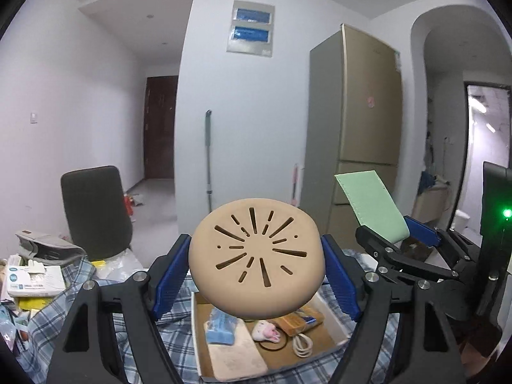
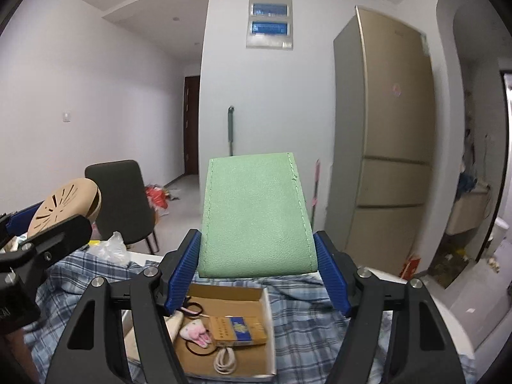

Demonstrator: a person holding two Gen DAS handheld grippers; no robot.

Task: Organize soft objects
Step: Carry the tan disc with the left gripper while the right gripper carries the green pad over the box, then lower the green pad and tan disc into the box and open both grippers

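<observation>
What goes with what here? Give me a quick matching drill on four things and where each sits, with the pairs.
Things:
1. tan round cushion
2. green pouch
3. white cable
4. plaid cloth

Places:
A. coiled inside the cardboard box
B. clamped in the right gripper
C. spread under the box
D. clamped in the left gripper

Pairs: 1-D, 2-B, 3-A, 4-C
</observation>
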